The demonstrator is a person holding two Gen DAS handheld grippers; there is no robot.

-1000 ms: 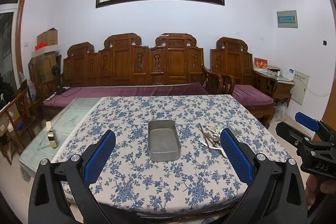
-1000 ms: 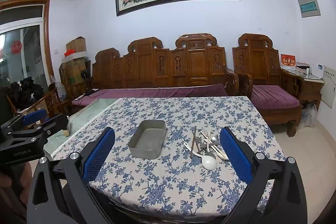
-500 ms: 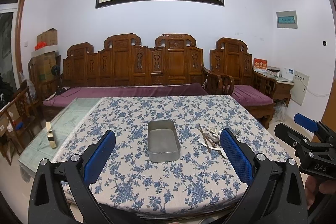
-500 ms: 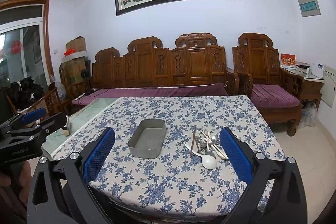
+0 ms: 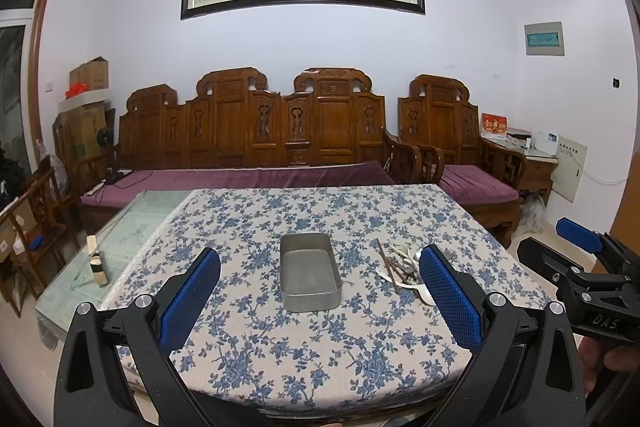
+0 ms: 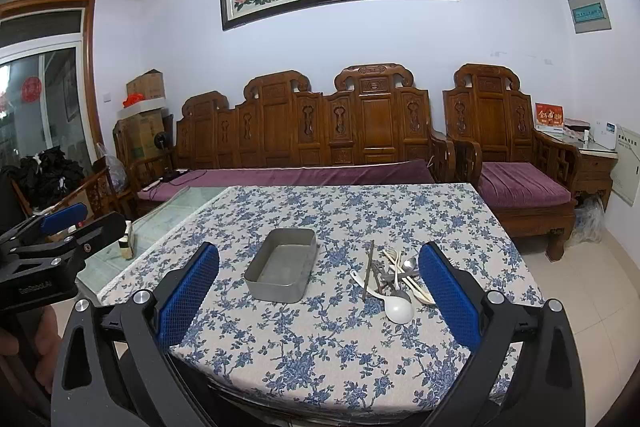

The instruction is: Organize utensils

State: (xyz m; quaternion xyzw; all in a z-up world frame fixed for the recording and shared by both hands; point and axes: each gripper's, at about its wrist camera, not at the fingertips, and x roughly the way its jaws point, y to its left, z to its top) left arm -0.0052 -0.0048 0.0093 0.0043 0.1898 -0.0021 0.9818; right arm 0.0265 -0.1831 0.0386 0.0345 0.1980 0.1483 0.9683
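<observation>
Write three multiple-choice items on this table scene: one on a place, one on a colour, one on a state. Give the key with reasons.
1. Where does the pile of utensils lie relative to the metal tin?
A. inside it
B. to its right on the tablecloth
C. on the sofa

2. What colour are the pads of the right tongs?
A. blue
B. red
C. yellow

3. What state is the tin in?
A. lidded
B. full of spoons
C. open and empty

Key: B, the pile lies beside the tin; A, both pads are blue; C, its bare floor shows. The left tongs also stand open.
</observation>
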